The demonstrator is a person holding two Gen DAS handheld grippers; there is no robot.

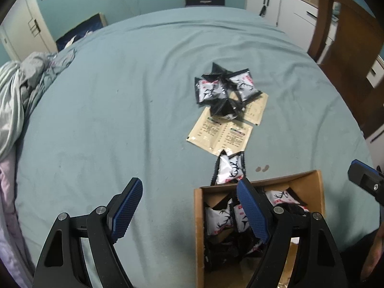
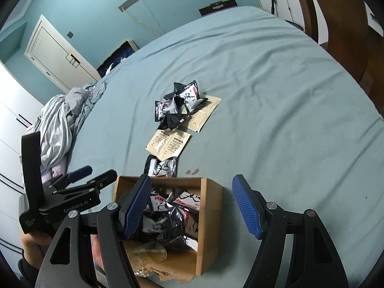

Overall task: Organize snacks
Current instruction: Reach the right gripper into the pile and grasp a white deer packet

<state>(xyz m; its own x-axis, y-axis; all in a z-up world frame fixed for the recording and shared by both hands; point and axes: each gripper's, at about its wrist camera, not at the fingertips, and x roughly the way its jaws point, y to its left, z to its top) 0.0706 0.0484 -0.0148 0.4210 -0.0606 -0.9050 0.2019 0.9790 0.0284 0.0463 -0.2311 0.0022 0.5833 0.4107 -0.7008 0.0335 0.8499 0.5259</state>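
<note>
A brown cardboard box (image 1: 198, 218) (image 2: 208, 218) lies on the blue bed and holds several black-and-white snack packets (image 1: 219, 220) (image 2: 172, 218). One packet (image 1: 229, 168) (image 2: 161, 166) lies just beyond the box. A pile of packets (image 1: 223, 88) (image 2: 178, 106) lies farther out on two beige sachets (image 1: 219, 133) (image 2: 169, 142). My left gripper (image 1: 192, 210) is open and empty, with its right finger over the box. My right gripper (image 2: 194, 206) is open and empty above the box. The left gripper (image 2: 72, 192) also shows at the left of the right wrist view.
A crumpled grey blanket (image 1: 26, 88) (image 2: 62, 122) lies at the bed's left side. A wooden frame (image 1: 345, 48) and white cabinets (image 1: 283, 7) stand at the right. A white door (image 2: 57, 55) is at the far left.
</note>
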